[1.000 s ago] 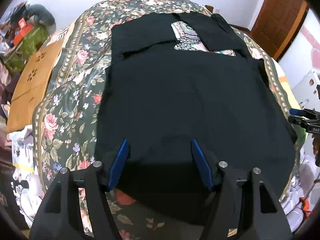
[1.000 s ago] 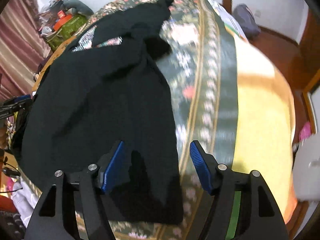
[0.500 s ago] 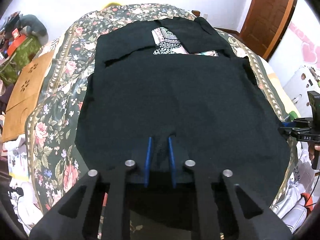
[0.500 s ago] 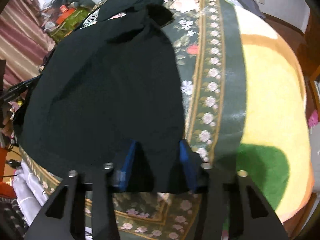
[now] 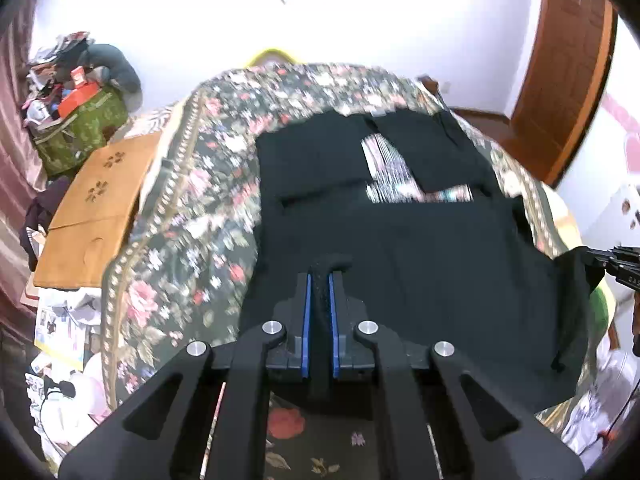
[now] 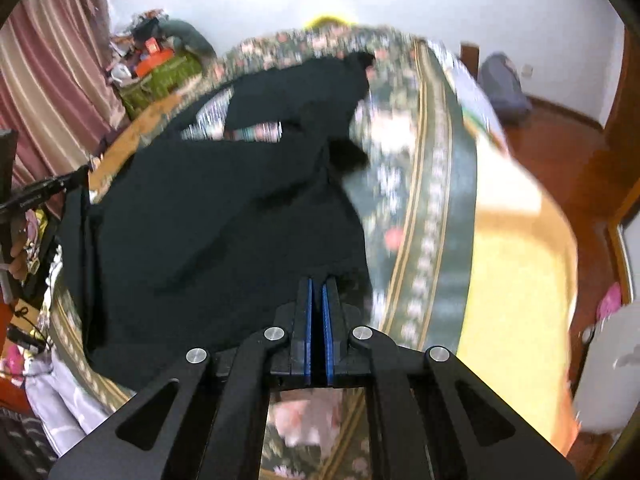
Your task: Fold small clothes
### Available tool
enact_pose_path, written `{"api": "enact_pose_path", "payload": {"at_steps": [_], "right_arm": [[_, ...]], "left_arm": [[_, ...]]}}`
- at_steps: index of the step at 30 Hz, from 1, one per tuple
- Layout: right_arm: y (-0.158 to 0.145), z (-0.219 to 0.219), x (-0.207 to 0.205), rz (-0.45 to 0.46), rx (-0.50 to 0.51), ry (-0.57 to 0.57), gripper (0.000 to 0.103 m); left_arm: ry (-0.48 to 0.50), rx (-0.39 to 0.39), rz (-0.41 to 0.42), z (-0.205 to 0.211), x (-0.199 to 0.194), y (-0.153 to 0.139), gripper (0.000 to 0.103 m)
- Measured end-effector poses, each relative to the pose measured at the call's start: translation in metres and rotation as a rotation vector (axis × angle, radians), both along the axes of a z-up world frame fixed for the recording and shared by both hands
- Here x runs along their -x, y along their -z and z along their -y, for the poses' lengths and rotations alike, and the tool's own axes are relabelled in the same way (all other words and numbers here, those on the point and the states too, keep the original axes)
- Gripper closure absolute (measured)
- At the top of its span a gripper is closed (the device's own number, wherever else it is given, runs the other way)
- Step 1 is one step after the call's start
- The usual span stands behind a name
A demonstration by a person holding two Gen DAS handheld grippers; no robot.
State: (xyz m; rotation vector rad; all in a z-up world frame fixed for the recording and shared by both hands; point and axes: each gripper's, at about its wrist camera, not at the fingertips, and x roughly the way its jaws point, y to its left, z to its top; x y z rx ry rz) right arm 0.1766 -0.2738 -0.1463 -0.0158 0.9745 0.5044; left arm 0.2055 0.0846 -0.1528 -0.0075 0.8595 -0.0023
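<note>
A black shirt (image 5: 400, 248) lies spread on the floral bedspread (image 5: 192, 216), sleeves turned in over a patterned print (image 5: 392, 176). My left gripper (image 5: 319, 276) holds the near hem at its left corner, jaws closing tight with a ridge of black cloth pinched between the blue pads. My right gripper (image 6: 316, 282) grips the shirt (image 6: 208, 220) at the hem's right corner, jaws closing the same way with cloth between them. Both corners hang lifted off the bed. Each gripper shows at the edge of the other's view, the right gripper (image 5: 612, 264) and the left gripper (image 6: 44, 188).
A brown board (image 5: 96, 208) and a green bag (image 5: 80, 124) piled with clutter lie left of the bed. A yellow blanket (image 6: 516, 264) covers the bed's right side. A grey backpack (image 6: 502, 84) sits on the wooden floor, a door (image 5: 568, 64) beyond.
Both grippers went from wide open around the hem to shut on it, then rose, lifting the shirt's near edge off the bedspread.
</note>
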Motion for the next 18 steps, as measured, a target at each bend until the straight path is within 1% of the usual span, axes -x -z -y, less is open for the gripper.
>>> {"api": "enact_pose_path", "payload": {"at_steps": [4, 7, 11, 15, 18], "right_arm": [[-0.024, -0.015, -0.018, 0.073, -0.002, -0.004, 0.099], [-0.041, -0.021, -0.029, 0.122, -0.012, -0.006, 0.099], [-0.06, -0.026, -0.047, 0.172, -0.018, -0.005, 0.099], [-0.064, -0.037, -0.069, 0.185, 0.004, -0.013, 0.099], [-0.05, -0.045, -0.089, 0.141, 0.011, -0.013, 0.099]], "left_arm": [[-0.04, -0.018, 0.059, -0.008, -0.009, -0.019, 0.096], [-0.07, -0.002, 0.095, -0.016, -0.017, -0.032, 0.096], [-0.123, -0.002, 0.136, -0.029, -0.03, -0.047, 0.096], [-0.191, 0.006, 0.147, -0.048, -0.044, -0.051, 0.096], [-0.238, 0.019, 0.12, -0.064, -0.057, -0.039, 0.096]]}}
